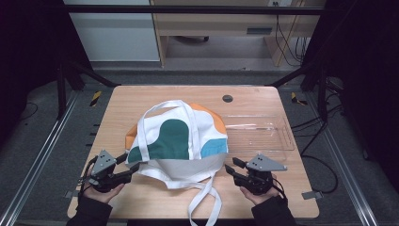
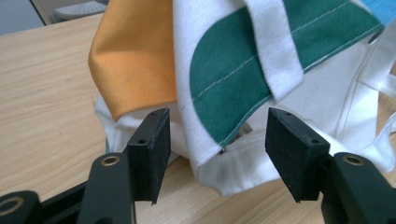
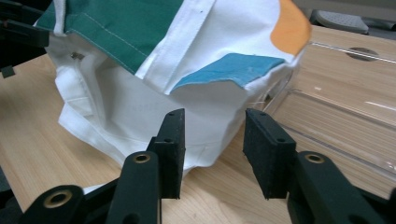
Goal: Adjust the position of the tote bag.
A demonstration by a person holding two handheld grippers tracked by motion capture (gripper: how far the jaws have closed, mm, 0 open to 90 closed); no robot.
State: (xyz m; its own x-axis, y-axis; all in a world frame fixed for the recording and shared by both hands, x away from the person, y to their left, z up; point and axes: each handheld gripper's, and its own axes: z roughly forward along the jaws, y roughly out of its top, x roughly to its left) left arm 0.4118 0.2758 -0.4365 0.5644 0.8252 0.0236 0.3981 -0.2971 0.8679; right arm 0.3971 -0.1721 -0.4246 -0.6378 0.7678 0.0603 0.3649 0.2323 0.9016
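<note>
White canvas tote bag (image 1: 179, 141) with green, orange and blue patches lies mid-frame on the wooden worktop (image 1: 117, 108); left gripper (image 1: 133, 168) and right gripper (image 1: 230, 168) flank its lower corners, unclenched, ready to pinch.

The person's left hand (image 1: 100, 187) and right hand (image 1: 258, 189) rested low at the near edge, sleeves entering from below. The left gripper (image 1: 133, 169) pointed right and slightly away, its jaws parted with a clear gap, pads pressing on nothing. The right gripper (image 1: 230, 167) pointed left and away, its jaws likewise apart, though standing narrower. Each gripper carried its grey three-cornered plate on top.
</note>
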